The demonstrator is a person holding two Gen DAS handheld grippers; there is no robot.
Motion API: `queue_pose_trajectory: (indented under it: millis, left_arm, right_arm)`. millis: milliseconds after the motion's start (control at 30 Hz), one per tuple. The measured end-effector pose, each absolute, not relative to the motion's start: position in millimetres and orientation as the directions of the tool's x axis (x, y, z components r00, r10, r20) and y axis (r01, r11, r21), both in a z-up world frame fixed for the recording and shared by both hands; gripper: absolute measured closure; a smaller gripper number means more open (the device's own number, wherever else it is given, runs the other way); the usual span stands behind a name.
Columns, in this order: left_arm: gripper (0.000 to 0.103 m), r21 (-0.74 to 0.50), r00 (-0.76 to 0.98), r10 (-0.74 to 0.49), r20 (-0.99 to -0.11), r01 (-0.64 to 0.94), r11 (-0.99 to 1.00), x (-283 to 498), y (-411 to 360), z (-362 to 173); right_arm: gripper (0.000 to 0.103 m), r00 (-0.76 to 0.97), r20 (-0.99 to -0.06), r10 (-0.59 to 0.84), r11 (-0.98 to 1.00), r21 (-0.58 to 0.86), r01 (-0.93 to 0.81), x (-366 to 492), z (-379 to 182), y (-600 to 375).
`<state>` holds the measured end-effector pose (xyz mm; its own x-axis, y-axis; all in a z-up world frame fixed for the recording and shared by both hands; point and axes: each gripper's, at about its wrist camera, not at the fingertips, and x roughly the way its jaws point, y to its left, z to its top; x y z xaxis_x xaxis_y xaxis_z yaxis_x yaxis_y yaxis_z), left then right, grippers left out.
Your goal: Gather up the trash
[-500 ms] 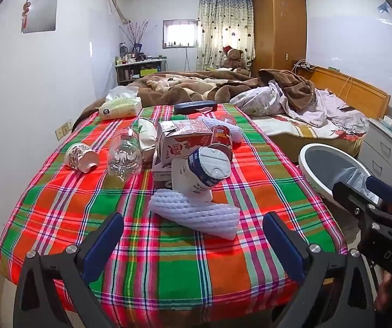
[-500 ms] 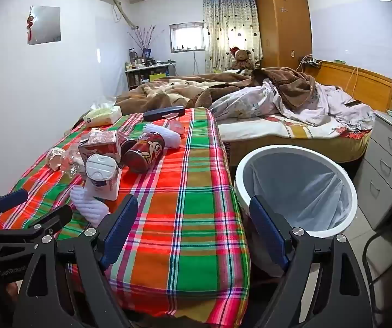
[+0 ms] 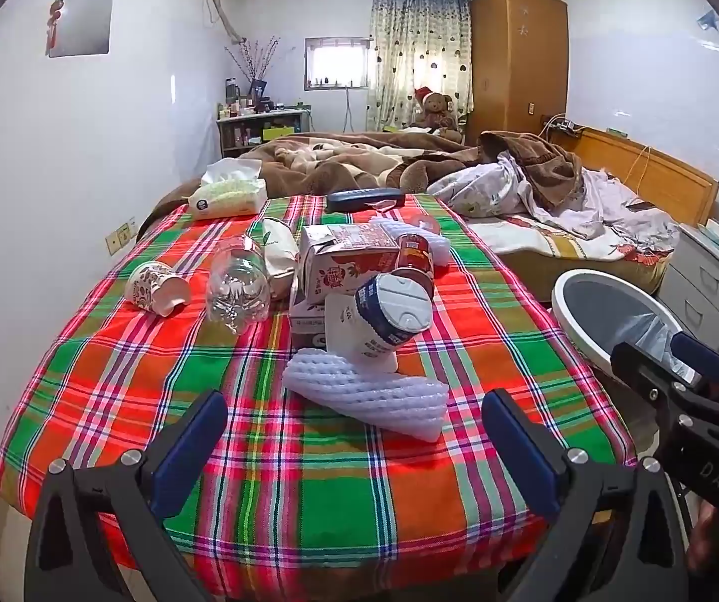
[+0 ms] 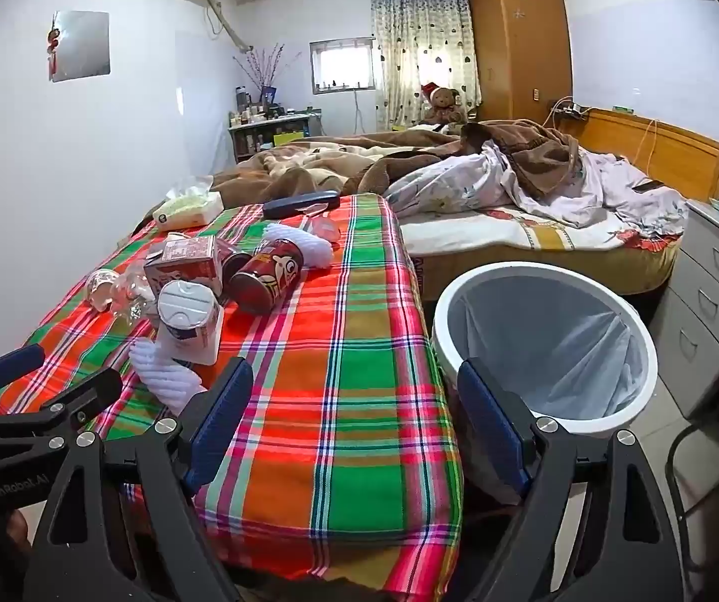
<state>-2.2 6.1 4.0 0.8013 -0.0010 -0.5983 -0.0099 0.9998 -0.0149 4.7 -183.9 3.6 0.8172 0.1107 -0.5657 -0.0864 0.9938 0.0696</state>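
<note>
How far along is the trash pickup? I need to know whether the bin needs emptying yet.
Nothing looks done: the bin shows only its empty liner. Nothing is in hand: the left gripper and right gripper are open and empty. Everything is left on the plaid cloth: foam net, white carton, pink carton, red can, clear bottle, crushed cup.

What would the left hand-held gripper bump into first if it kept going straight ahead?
Probably the white foam net sleeve. It lies on the plaid tablecloth right ahead of the open left hand-held gripper, nearer than the white yogurt carton, though the fisheye view blurs depth.
</note>
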Motion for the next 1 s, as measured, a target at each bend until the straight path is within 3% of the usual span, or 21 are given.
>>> queue_pose_trajectory:
  millis: [1000]
  left_arm:
    - [0.000,-0.018,0.805,0.001,-0.594,-0.015,1.000,-6.6,8.1,6.1]
  right_arm:
    - [0.018,0.822,-0.560,0.103,0.995,0.057,-0.086,1.2,6.6,-181.8]
